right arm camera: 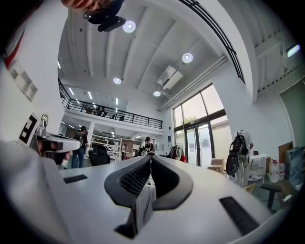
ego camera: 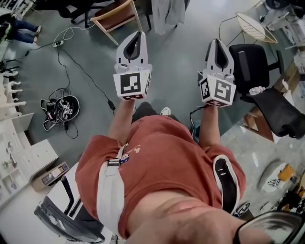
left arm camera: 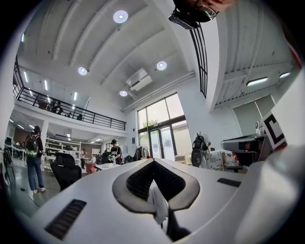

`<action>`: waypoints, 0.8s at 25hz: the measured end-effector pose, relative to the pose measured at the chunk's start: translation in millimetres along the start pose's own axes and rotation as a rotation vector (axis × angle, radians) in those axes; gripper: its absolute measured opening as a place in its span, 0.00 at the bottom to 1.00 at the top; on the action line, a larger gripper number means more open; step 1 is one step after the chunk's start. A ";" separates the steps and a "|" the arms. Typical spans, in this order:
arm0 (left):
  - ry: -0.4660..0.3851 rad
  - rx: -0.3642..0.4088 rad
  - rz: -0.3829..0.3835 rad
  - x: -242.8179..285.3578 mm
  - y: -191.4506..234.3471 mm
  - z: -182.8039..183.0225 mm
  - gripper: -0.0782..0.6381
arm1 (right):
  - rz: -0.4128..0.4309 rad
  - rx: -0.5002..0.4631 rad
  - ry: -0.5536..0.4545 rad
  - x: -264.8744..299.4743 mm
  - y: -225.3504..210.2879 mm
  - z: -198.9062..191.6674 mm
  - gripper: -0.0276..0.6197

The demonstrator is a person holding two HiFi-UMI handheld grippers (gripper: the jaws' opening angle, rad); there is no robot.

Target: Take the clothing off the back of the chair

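Shut together: left claw [ego camera: 139, 33], right claw [ego camera: 217, 41]. Head view: chair [ego camera: 116, 19], clothing [ego camera: 169, 14]; gripper views: ceiling [left arm camera: 95, 43].

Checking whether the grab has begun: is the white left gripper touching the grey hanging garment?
Apart. The head view shows bare floor between the white left gripper and the grey hanging garment.

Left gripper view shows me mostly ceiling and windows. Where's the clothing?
Observer: In the head view a pale grey garment hangs at the top edge, just right of a wooden chair.
Operator: Is the right gripper free?
Observer: Yes, the right gripper is shut and empty.
Operator: Anything on the floor?
Observer: A black tangle of cables lies well left of the left gripper.
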State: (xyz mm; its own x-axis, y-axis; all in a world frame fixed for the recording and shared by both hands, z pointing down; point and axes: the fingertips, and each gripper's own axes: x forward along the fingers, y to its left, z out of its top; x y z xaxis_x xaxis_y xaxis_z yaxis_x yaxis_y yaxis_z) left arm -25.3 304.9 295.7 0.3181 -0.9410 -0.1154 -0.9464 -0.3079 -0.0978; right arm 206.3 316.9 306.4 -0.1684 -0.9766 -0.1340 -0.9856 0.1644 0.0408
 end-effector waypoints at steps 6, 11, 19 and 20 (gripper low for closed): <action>0.018 -0.017 0.008 24.6 14.7 -15.9 0.13 | 0.017 -0.007 0.012 34.3 5.6 -11.4 0.08; 0.006 -0.029 0.006 69.2 45.0 -30.1 0.13 | 0.019 -0.020 0.029 86.8 16.0 -23.0 0.08; -0.009 -0.011 -0.028 151.5 123.3 -37.8 0.13 | 0.010 -0.035 0.026 203.7 52.9 -20.7 0.08; -0.013 -0.013 -0.030 161.4 133.0 -38.4 0.13 | 0.010 -0.035 0.026 216.9 57.6 -21.2 0.08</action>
State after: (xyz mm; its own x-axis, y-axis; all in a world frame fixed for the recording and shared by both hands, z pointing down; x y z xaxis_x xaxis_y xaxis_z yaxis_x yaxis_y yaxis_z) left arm -102.0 106.7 302.1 0.3473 -0.9293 -0.1252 -0.9369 -0.3382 -0.0889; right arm 113.4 111.6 300.7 -0.1777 -0.9781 -0.1080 -0.9824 0.1700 0.0768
